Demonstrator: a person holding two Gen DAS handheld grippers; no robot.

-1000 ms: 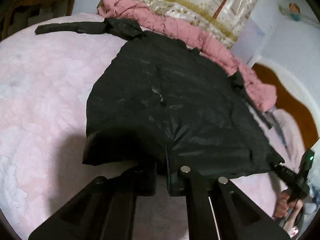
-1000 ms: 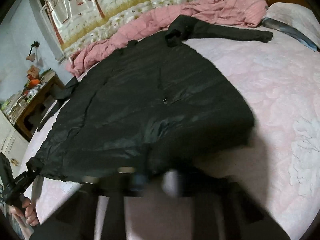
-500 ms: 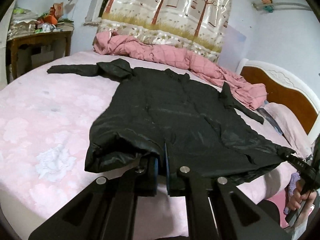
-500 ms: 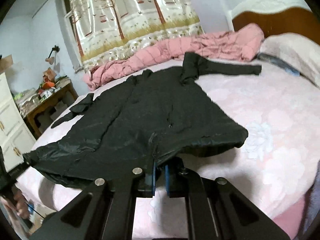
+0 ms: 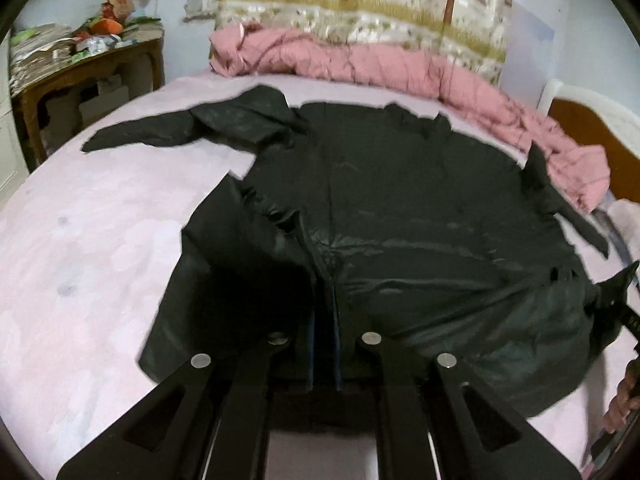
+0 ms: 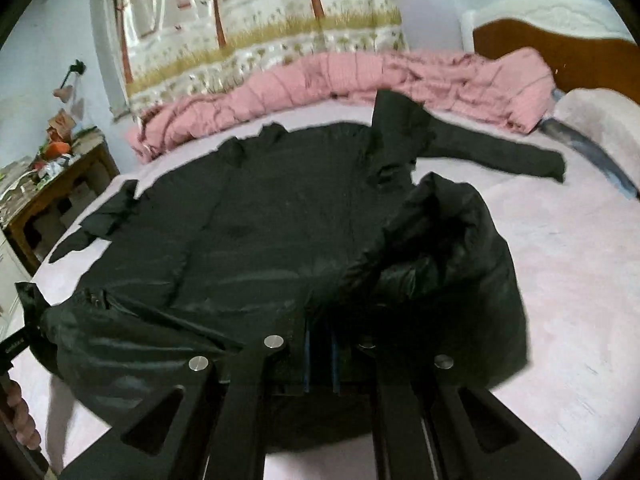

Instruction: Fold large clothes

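Note:
A long black padded coat (image 5: 400,208) lies spread on a pink bed (image 5: 88,240), collar toward the far side, sleeves out to both sides. It also shows in the right wrist view (image 6: 280,216). My left gripper (image 5: 325,312) is shut on the coat's bottom hem at its left corner and holds it lifted, the hem bunching over the body. My right gripper (image 6: 320,336) is shut on the hem at the right corner, lifted too, with fabric billowing up to the right (image 6: 448,240).
A pink quilt (image 5: 360,64) lies bunched along the far side of the bed under a tree-print curtain (image 6: 256,20). A cluttered wooden table (image 5: 80,68) stands at the left. A wooden headboard (image 6: 560,52) and a pillow (image 6: 600,116) are at the right.
Both grippers have carried the hem up and forward toward the collar. The lower part of the coat now bulges and folds over its body.

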